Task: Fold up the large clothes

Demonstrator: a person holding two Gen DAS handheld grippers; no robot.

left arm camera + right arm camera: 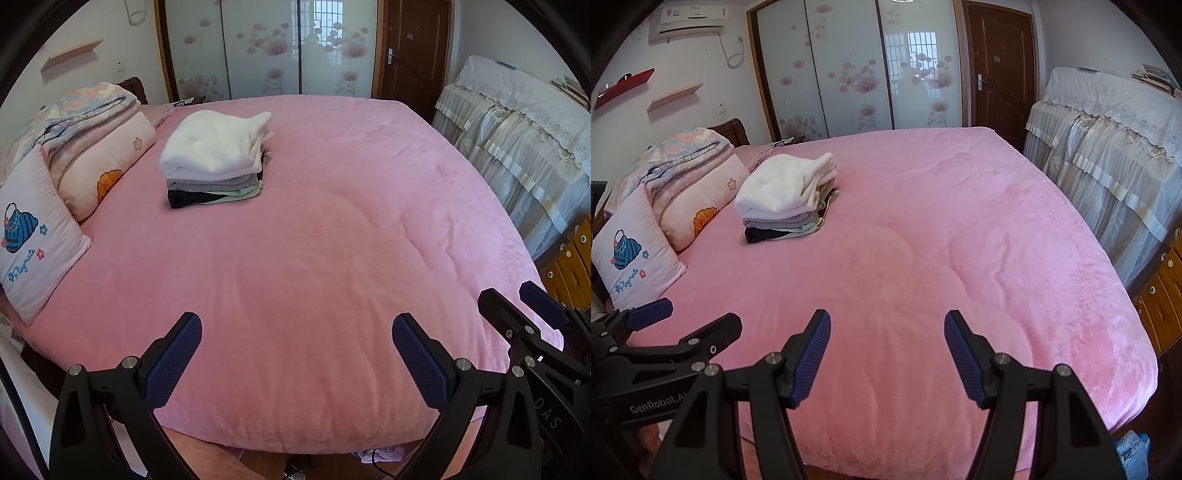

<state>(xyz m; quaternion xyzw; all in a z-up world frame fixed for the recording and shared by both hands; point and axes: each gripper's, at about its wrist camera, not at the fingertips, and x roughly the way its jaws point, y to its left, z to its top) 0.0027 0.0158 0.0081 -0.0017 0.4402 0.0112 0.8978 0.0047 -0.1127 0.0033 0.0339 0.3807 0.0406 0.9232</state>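
A stack of folded clothes (216,158) (786,195) lies on the far left part of a pink bed (314,258) (923,258): a white fleece piece on top, grey, pale green and black ones under it. My left gripper (297,332) hovers open over the bed's near edge with nothing between its blue pads. My right gripper (886,325) also stands open and empty over the near edge, to the right of the left one. In the left wrist view the right gripper (517,299) shows at the right edge; in the right wrist view the left gripper (698,317) shows at the lower left.
Pillows (33,236) and a folded quilt (85,122) are piled at the bed's left side. A cloth-covered piece of furniture (517,140) and wooden drawers (569,266) stand to the right. Sliding wardrobe doors (857,70) and a brown door (1001,70) are behind. Blue fabric (1130,450) lies on the floor.
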